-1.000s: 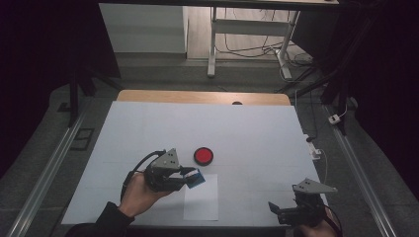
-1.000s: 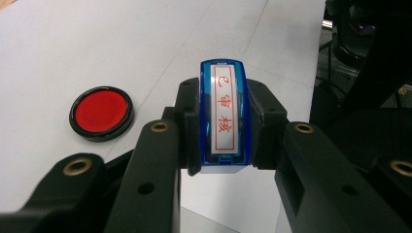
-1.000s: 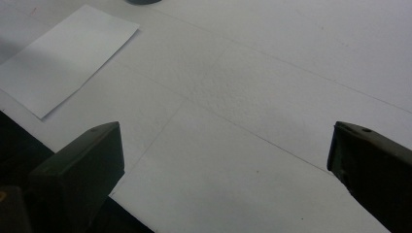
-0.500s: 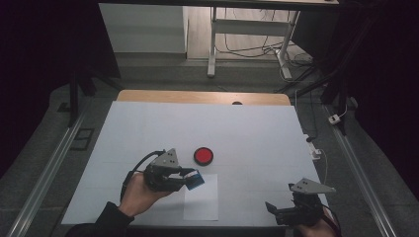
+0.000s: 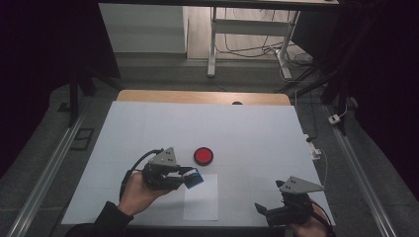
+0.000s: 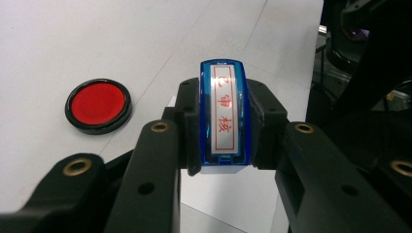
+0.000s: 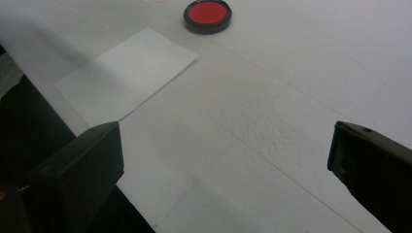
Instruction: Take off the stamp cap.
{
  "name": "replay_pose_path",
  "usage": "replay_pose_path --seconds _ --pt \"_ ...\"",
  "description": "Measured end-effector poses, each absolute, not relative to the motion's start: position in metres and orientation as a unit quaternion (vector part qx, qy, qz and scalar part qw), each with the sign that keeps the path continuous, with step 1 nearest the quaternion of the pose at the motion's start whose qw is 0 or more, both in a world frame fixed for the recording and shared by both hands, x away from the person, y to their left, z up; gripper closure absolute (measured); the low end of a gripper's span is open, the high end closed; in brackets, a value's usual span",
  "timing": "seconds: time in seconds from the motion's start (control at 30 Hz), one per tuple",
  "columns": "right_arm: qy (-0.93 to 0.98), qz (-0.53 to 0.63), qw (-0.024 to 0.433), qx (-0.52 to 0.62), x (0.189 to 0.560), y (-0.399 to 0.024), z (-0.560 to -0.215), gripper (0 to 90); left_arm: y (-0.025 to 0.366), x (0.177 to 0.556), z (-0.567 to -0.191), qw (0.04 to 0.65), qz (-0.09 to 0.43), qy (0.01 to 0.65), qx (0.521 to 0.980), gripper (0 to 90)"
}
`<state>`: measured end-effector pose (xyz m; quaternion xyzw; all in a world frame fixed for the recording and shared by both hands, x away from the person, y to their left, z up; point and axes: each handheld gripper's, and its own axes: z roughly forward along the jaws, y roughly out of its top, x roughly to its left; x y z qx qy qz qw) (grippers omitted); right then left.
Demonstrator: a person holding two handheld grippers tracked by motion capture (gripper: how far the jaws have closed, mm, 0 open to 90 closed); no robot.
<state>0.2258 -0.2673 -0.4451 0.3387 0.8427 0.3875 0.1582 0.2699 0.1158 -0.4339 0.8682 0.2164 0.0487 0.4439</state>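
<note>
A blue stamp (image 6: 224, 116) with a white label and red characters is clamped between my left gripper's (image 6: 223, 133) jaws. In the high view that gripper (image 5: 190, 177) points right, holding the stamp (image 5: 196, 178) just above the top left corner of a white paper sheet (image 5: 201, 200). A round red ink pad (image 5: 203, 156) in a black case lies on the table just beyond it, seen at the left of the left gripper view (image 6: 98, 105). My right gripper (image 5: 264, 211) hovers at the front right, open and holding nothing (image 7: 226, 160), facing the sheet (image 7: 127, 73) and the ink pad (image 7: 207, 16).
The white tabletop (image 5: 247, 128) has a wooden strip along its far edge. Metal rails run down both sides. A white cable and small connector (image 5: 316, 150) lie at the right edge. Beyond the table stand a desk frame and floor cables.
My right gripper has edged slightly to the left along the front edge. The left gripper and the stamp have stayed where they were.
</note>
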Motion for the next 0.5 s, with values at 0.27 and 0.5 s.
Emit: replay_pose_path --seconds 0.27,0.5 --pt "0.849 0.411 0.127 0.308 0.227 -0.249 -0.446 0.0 0.115 0.269 -0.434 0.44 0.045 0.212 0.871 70.3" --pt "0.853 0.421 0.11 0.288 0.231 -0.236 -0.447 0.0 0.114 0.269 -0.433 0.44 0.047 0.202 0.874 70.3"
